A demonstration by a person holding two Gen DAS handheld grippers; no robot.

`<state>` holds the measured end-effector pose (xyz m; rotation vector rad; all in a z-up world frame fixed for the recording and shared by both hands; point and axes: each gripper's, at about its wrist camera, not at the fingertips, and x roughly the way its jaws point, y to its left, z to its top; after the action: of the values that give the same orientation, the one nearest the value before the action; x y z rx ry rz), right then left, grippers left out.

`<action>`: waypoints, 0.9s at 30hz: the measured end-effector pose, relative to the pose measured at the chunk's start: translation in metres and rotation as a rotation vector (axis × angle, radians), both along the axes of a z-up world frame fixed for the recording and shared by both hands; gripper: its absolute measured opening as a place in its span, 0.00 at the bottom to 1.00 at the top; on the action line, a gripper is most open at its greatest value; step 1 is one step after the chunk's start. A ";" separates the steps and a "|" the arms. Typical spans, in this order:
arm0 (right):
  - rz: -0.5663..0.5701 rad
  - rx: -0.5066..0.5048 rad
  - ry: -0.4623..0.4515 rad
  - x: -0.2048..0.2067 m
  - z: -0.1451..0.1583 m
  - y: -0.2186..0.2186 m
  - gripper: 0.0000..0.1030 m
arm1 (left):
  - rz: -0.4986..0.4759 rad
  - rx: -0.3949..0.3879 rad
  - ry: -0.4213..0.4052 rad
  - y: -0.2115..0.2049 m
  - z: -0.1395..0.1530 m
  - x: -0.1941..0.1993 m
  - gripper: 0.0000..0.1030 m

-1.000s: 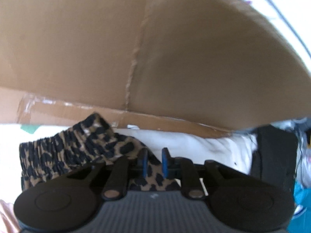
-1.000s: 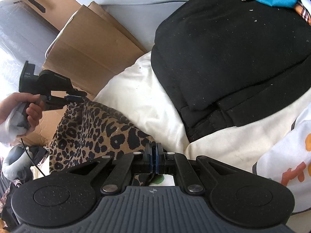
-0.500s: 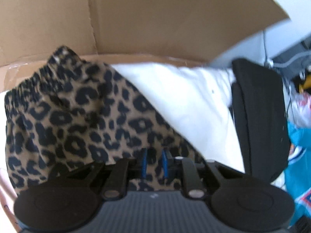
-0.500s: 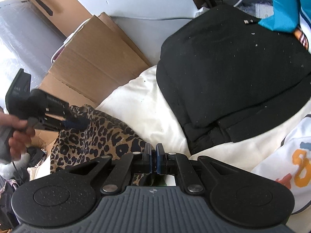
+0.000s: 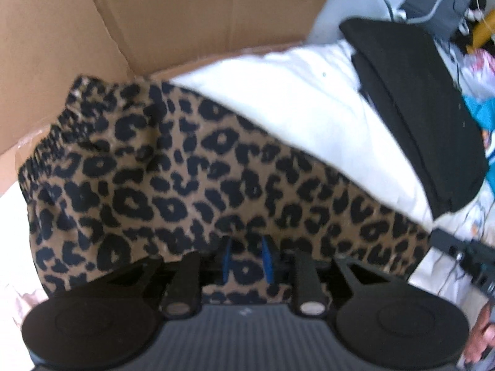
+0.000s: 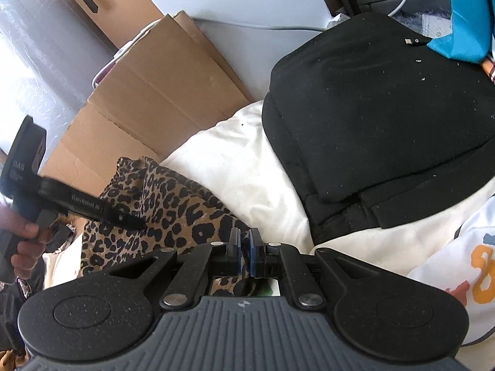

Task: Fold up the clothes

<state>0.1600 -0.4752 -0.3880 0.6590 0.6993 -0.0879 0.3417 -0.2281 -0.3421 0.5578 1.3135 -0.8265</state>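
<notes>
A leopard-print garment with an elastic waistband lies spread on a white cloth. My left gripper sits low over its near edge with a gap between the blue pads; leopard fabric shows between them, not clamped. It also shows in the right wrist view over the garment. My right gripper has its pads slightly parted with a fold of the leopard fabric between them.
A folded black garment lies on the white cloth to the right. A flattened cardboard box stands behind. A white printed shirt lies at the right. Teal fabric and cables sit at the back.
The left gripper has let go of the waistband corner and swung over the garment, which now lies spread flat. The right gripper's pads have parted slightly.
</notes>
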 end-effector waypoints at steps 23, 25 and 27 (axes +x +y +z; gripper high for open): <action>0.158 -0.109 -0.007 0.056 0.011 0.034 0.31 | -0.006 -0.191 0.014 -0.046 -0.032 0.026 0.12; 0.163 -0.112 0.001 0.060 0.010 0.036 0.31 | -0.005 -0.200 0.011 -0.047 -0.031 0.026 0.11; 0.175 -0.129 0.005 0.062 0.009 0.039 0.31 | -0.004 -0.207 0.014 -0.047 -0.030 0.027 0.11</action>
<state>0.2224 -0.4362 -0.3786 0.4717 0.7472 0.0265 0.3691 -0.2752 -0.3724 0.3912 1.2219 -0.9579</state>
